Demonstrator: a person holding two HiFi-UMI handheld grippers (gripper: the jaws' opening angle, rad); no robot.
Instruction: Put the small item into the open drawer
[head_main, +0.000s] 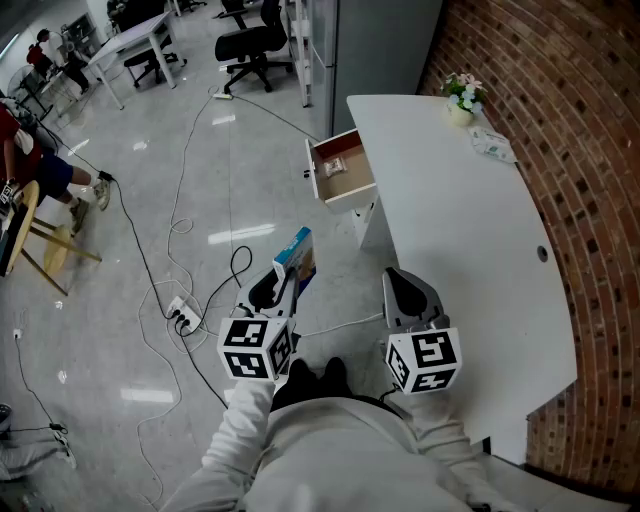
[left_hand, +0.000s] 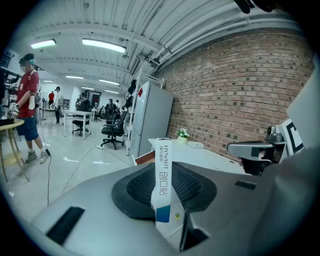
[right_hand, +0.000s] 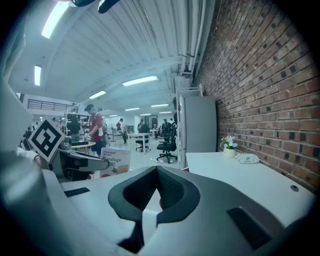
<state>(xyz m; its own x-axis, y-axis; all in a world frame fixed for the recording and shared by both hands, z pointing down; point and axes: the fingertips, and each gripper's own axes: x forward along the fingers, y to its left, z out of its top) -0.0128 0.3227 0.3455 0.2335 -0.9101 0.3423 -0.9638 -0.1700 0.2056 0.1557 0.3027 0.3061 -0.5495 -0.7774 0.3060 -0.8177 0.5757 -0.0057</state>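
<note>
A small blue and white box (head_main: 297, 258) stands upright between the jaws of my left gripper (head_main: 283, 283), which is shut on its lower part. In the left gripper view the box (left_hand: 162, 175) rises on edge out of the left gripper (left_hand: 163, 172). The open drawer (head_main: 340, 168) juts from the white table's (head_main: 450, 230) left side, far ahead of the box, with a small packet (head_main: 334, 166) inside. My right gripper (head_main: 402, 280) hovers at the table's near left edge. Its pads meet with nothing between them in the right gripper view (right_hand: 158, 172).
A small flower pot (head_main: 462, 98) and a flat packet (head_main: 492, 143) sit at the table's far end by the brick wall. Cables and a power strip (head_main: 182, 315) lie on the floor to the left. Office chairs (head_main: 250, 42) and a person (head_main: 30, 165) are farther off.
</note>
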